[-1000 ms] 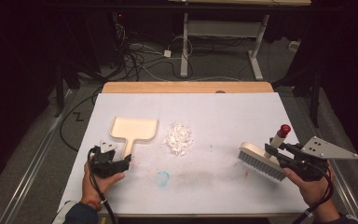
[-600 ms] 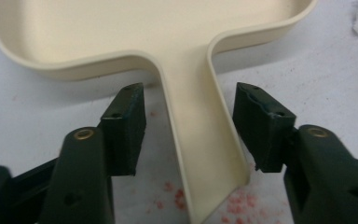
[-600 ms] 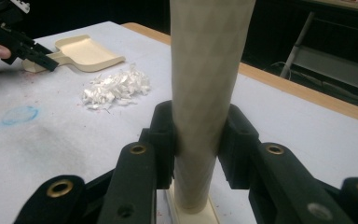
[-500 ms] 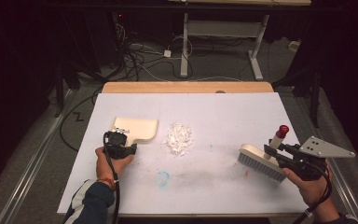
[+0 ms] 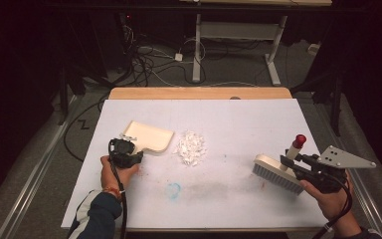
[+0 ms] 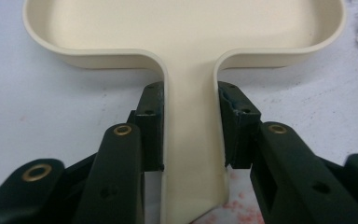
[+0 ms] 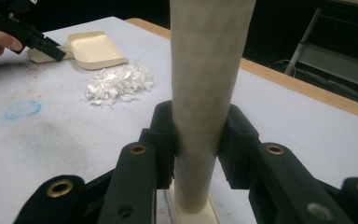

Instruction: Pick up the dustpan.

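Observation:
A cream dustpan (image 5: 151,137) lies on the white table, left of a pile of white paper scraps (image 5: 190,148). My left gripper (image 5: 135,151) has just been closing and is now shut on the dustpan's handle (image 6: 191,116), with both pads (image 6: 151,121) pressing its sides. At the right, my right gripper (image 5: 291,164) is shut on the upright, red-tipped handle (image 7: 209,70) of a hand brush (image 5: 276,172) whose bristles rest on the table. The right gripper view also shows the scraps (image 7: 119,84), the dustpan (image 7: 95,49) and the left gripper (image 7: 51,49) farther off.
The table is covered by a white sheet (image 5: 238,119), with a bare wooden strip (image 5: 199,93) along the far edge. A faint blue smudge (image 5: 173,189) and reddish specks mark the sheet near the front. Cables and desk legs are on the dark floor beyond.
My left gripper moved forward to the dustpan's handle and closed on it. The pan has swung so that its handle points toward the left hand. The right gripper and the brush stayed put.

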Motion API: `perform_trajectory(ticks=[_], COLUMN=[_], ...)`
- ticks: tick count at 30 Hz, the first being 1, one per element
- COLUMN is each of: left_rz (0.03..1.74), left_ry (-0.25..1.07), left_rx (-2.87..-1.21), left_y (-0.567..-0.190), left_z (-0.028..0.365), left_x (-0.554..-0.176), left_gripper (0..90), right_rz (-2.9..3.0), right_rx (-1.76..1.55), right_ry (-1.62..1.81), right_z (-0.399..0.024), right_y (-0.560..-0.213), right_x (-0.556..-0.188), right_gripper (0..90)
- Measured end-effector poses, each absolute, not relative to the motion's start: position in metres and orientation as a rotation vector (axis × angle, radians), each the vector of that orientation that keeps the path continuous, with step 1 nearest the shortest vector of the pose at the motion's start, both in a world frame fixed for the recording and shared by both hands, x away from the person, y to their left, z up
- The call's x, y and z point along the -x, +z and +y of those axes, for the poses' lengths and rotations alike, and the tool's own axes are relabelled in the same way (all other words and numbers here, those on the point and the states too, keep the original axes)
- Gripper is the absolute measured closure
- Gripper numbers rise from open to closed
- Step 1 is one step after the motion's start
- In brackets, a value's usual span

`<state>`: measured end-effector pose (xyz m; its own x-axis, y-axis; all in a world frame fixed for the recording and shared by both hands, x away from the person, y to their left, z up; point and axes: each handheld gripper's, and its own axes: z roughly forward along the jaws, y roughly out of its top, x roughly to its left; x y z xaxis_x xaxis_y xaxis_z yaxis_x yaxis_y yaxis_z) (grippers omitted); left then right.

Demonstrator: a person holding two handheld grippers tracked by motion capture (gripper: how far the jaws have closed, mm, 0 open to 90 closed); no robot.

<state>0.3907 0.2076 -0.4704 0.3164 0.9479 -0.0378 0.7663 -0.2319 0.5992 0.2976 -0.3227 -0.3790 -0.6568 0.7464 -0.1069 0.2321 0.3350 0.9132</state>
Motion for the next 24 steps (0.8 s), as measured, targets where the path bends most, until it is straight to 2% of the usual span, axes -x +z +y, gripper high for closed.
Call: perform_trajectory(ticks=[8,15,24], left_rz=[1.398,1.317,1.146], left_ry=[0.460,0.386,0.329], left_rx=[-2.152,-2.202,-2.368], left_y=[-0.442,-0.429,-0.430], left_z=[0.213,0.212,0.194], left_x=[-0.370,-0.337,-0.297], left_gripper=[63.7,63.6,63.5], right_rz=[2.083,2.077,2.080], right_rx=[-0.855,-0.864,-0.864], right_ry=[1.304,1.309,1.304], right_z=[-0.323,-0.325,-0.324], right_y=[-0.379,-0.380,-0.381], right_x=[-0.298,-0.299,-0.300], right_gripper=[70.3,70.3,70.3])
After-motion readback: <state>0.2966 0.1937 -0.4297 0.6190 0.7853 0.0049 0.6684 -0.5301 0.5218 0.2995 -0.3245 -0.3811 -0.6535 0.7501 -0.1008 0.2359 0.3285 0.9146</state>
